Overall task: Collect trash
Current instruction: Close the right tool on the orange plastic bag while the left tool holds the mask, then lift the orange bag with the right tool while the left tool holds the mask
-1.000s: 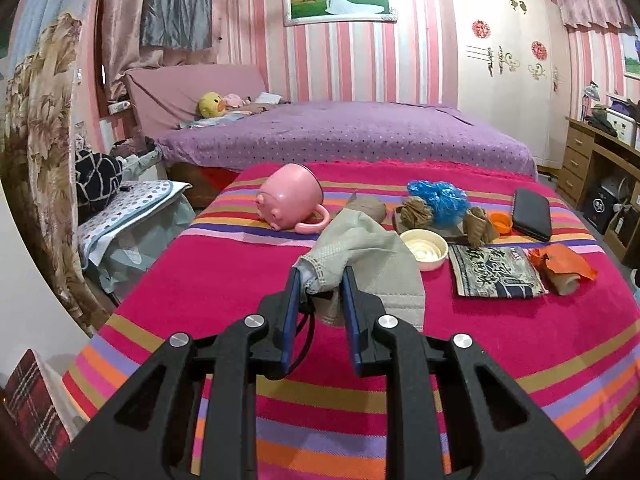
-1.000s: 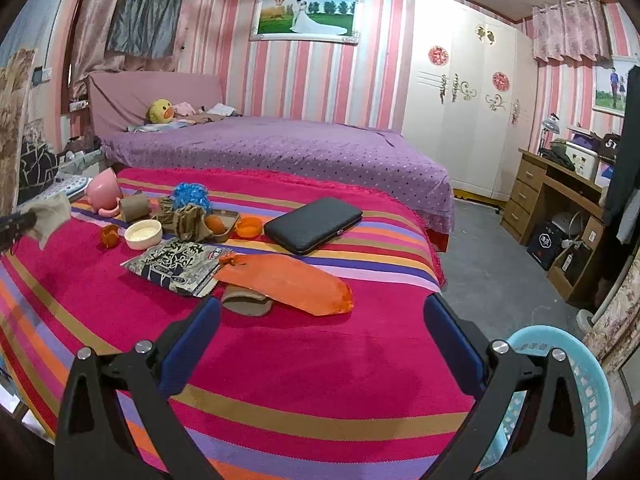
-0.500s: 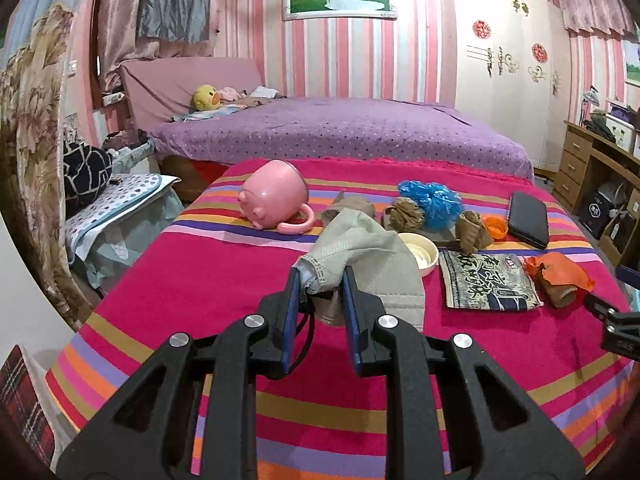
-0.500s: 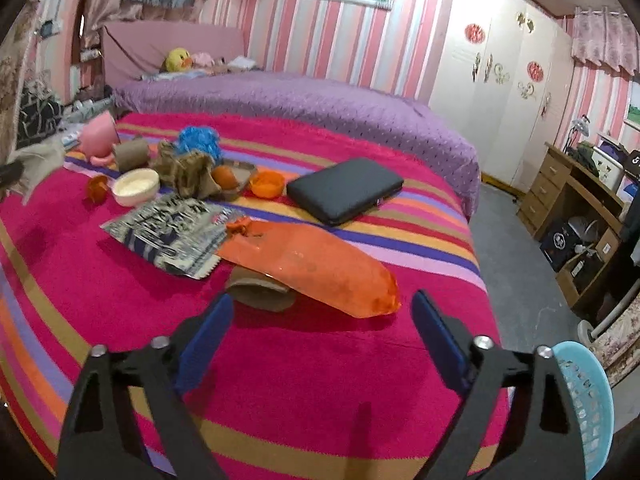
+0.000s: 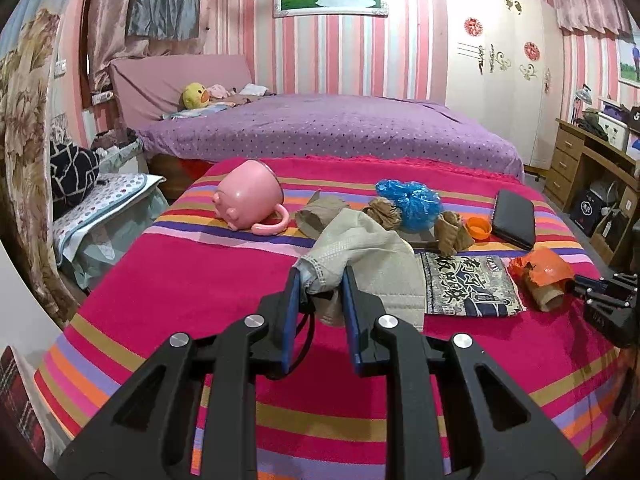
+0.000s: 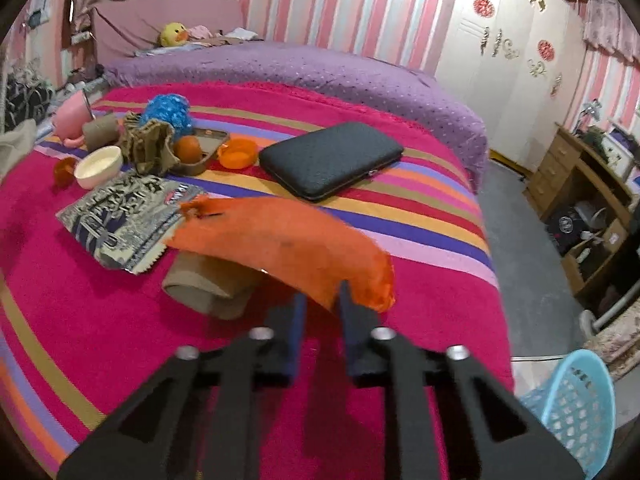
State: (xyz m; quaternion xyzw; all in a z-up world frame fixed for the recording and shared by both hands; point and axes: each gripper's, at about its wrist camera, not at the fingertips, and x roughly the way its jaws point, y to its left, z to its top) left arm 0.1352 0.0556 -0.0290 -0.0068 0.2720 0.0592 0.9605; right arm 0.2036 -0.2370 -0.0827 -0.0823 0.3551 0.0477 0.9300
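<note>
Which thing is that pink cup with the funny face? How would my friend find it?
Start at the striped red blanket spread over the near bed. Look to its far left end, just before the purple bed. The pink cup lies there on its side, rim up toward the back and its loop handle on the blanket; it is the only smooth, pink, round thing, while its neighbours are crumpled brown paper and cloth.

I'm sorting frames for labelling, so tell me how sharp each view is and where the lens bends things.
Left wrist view: sharp throughout, the grey cloth in the left gripper crisp; fisheye bows the wardrobe and darkens the corners. Right wrist view: motion-blurred, worst on the right gripper and orange bag; bed edge curves, basket stretched at the rim.
</note>
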